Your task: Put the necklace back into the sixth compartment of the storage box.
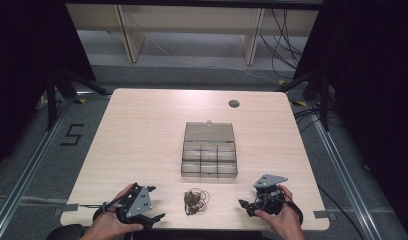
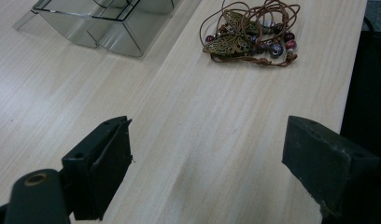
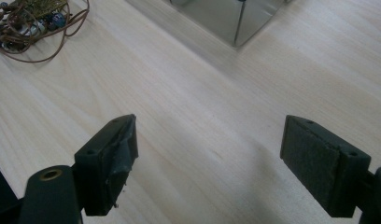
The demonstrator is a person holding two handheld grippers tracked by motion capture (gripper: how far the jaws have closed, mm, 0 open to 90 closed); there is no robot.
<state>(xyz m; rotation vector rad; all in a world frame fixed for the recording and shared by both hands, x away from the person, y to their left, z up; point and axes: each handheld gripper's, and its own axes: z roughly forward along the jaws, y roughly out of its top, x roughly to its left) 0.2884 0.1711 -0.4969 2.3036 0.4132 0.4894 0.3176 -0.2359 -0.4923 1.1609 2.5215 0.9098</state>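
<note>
A tangle of brown cord with a brass butterfly pendant and dark beads, a necklace [image 1: 195, 201], lies near the table's front edge; it also shows as the necklace [image 2: 249, 35] and necklace [image 3: 32, 25] in the gripper views. Behind it stands a clear plastic compartment box [image 1: 210, 151] with its lid laid open. My left gripper [image 1: 153, 202] rests at the front left, open, jaws wide and empty [image 2: 207, 163]. My right gripper [image 1: 246, 204] sits at the front right, open and empty too [image 3: 207, 158]. The necklace lies between the two grippers, touching neither.
The light wooden table [image 1: 142, 130] has a round cable hole [image 1: 234, 103] at the back right. A corner of the clear box [image 2: 104, 23] and box [image 3: 230, 18] shows ahead of each gripper. Dark floor, rails and cables surround the table.
</note>
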